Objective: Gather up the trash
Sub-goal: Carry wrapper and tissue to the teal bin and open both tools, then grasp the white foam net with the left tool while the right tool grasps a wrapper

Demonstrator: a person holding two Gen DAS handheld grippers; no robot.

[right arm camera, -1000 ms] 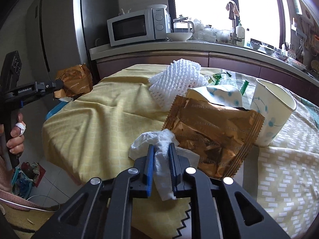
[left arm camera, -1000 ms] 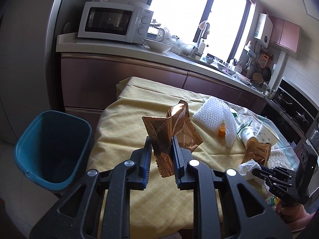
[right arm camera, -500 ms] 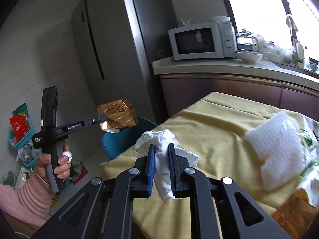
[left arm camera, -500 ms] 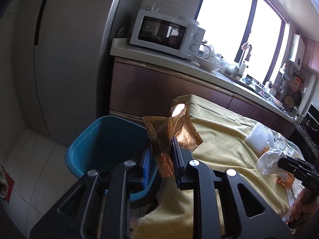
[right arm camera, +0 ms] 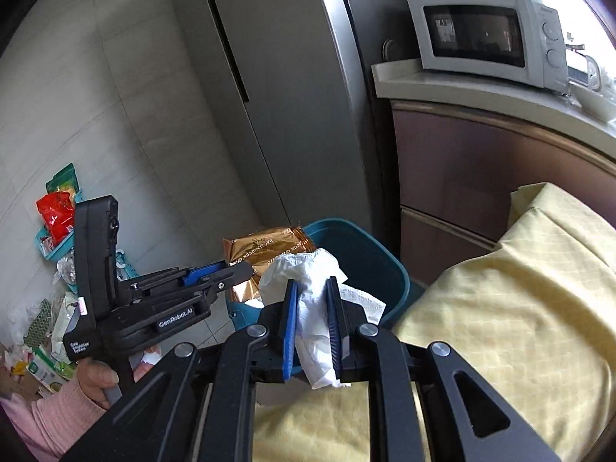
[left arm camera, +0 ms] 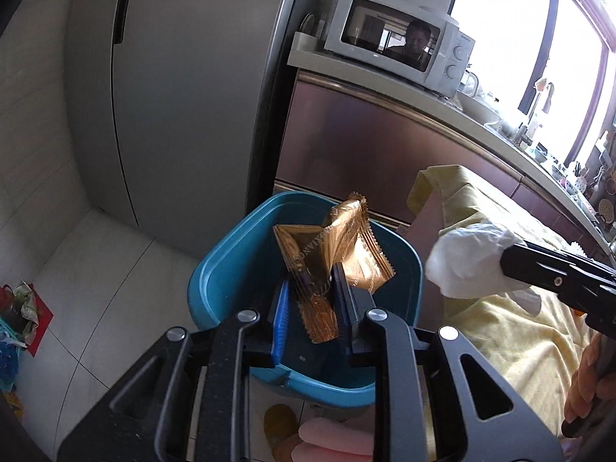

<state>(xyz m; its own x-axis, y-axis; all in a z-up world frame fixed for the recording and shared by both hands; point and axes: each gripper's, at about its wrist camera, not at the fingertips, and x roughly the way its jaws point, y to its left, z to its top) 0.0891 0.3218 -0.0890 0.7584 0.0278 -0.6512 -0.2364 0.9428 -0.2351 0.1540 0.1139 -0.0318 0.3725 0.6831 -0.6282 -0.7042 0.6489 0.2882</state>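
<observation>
A: Hovering over the bin, the left hand-held gripper has a gold wrapper between its fingers. Its jaws have just been opening a little; the wrapper stands in the gap, touching the right-hand pad, with a dark gap on the other side.

B: And the right hand-held gripper?

A: Pinching a crumpled white tissue, pads pressed on it from both sides. It hangs just beside the bin's rim, near the edge of the bench with its yellow cloth.

B: So what's done?

A: Two bits of trash are lifted off the bench and carried to the bin. Neither has dropped in yet, as far as I can see. The bin's inside looks dark; I can't tell whether anything lies in it.

B: What's left?

A: I'd judge the wrapper needs only a wider release, since it already sits above the opening. The tissue needs to come a bit further over the rim first. Whether more trash waits on the bench, these views don't show.
</observation>
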